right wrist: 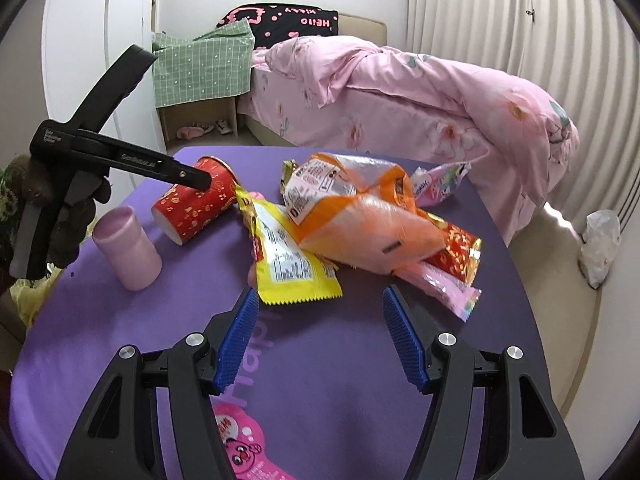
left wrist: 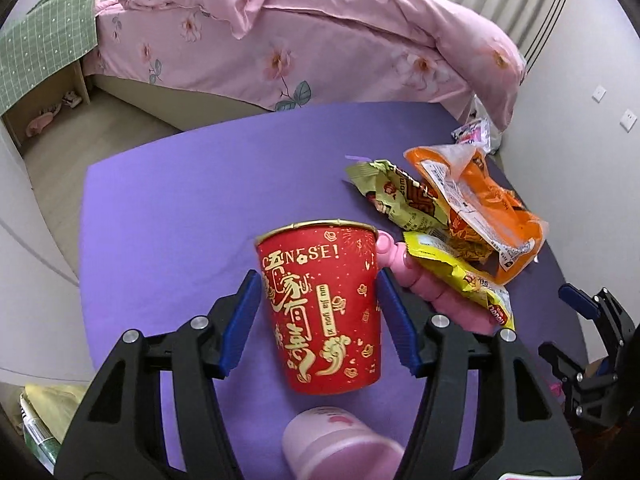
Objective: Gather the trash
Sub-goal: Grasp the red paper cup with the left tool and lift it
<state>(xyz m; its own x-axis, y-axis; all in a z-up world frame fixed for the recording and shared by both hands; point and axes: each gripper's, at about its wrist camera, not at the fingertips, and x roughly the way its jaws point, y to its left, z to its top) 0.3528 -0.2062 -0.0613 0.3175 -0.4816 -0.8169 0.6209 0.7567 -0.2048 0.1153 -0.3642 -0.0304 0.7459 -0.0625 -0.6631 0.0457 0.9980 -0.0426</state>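
**Red cup between the left jaws**

Left wrist: a purple table (left wrist: 180, 220) beside a pink bed (left wrist: 280, 40). The left gripper (left wrist: 320, 312) straddles the red cup (left wrist: 320, 304); whether its pads press I cannot tell.

Right wrist: the cup (right wrist: 196, 204) lies tipped by the wrappers (right wrist: 320, 220). The right gripper (right wrist: 320, 340) gapes, empty.

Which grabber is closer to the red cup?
Left. The left gripper has its fingers on either side of the red cup, which lies tipped on the purple table. The right gripper is farther off, open, near the yellow wrapper.
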